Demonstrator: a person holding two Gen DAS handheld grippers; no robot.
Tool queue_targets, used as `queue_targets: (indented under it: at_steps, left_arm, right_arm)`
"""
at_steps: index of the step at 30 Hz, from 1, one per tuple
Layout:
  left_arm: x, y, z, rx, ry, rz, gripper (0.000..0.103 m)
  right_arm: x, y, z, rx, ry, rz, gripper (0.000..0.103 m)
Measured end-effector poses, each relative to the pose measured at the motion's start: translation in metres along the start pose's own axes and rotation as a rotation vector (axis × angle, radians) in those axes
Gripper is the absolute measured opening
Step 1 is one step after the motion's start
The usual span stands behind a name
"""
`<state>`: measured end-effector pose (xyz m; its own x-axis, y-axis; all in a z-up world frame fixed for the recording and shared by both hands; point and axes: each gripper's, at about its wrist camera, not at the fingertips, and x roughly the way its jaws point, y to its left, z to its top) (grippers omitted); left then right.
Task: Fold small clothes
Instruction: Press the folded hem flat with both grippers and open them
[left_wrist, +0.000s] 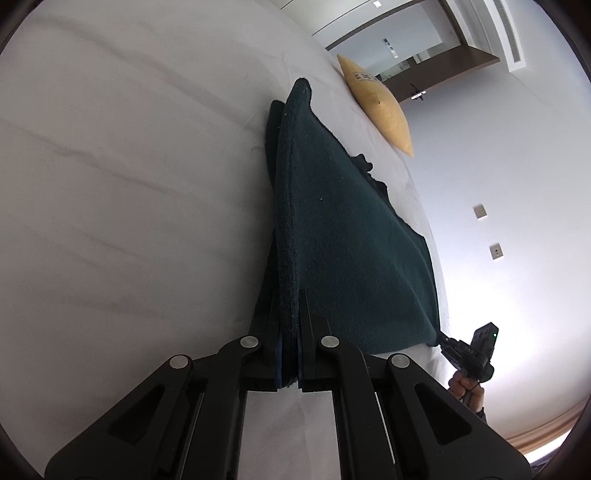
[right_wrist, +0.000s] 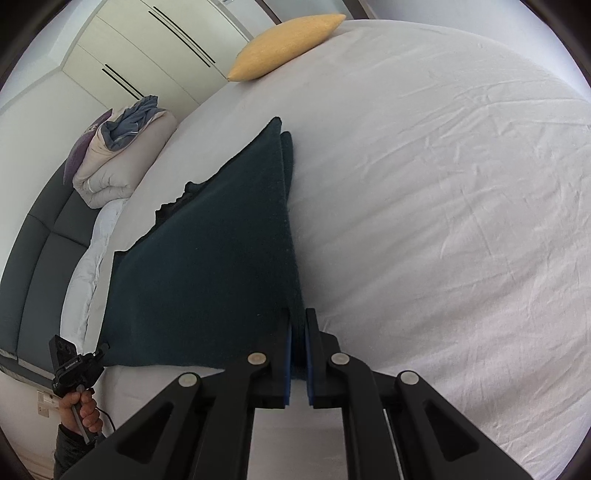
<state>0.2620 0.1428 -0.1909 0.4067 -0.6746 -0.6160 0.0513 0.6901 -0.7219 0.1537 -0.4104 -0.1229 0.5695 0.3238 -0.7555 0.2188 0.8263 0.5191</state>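
Soft even daylight, strong fisheye warp, dark vignetted corners, sharp.

White-sheeted bed (right_wrist: 443, 184), yellow cushion (right_wrist: 284, 46), pale wardrobe (right_wrist: 147, 48) beyond.

The corner of the dark green cloth (left_wrist: 347, 236) pinched inside the left hand-held gripper (left_wrist: 291, 350) is hidden between its pads; likewise the corner inside the right hand-held gripper (right_wrist: 298, 354). The cloth's under layers show only as thin edges, and what lies crumpled behind its far side is too dark to make out. The print on the yellow pillow (left_wrist: 380, 103) at the bed's far edge is too small to read. The bed (right_wrist: 443, 184) is cut off by the picture's rim. The folded bedding (right_wrist: 122, 155) beyond the bed's edge is partly hidden by it.
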Motion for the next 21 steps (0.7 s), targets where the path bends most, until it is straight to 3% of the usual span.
queue_targets:
  at_steps: [16,21]
  left_arm:
    - [-0.001,0.018,-0.006,-0.034,-0.009,-0.026,0.006]
    - [-0.011,0.021,-0.005,-0.072,-0.021,-0.037,0.006]
  right_arm:
    - [0.007,-0.005,-0.005,-0.016,0.003,-0.047,0.007]
    - [-0.003,-0.009,-0.009,0.006,-0.005,-0.024,0.017]
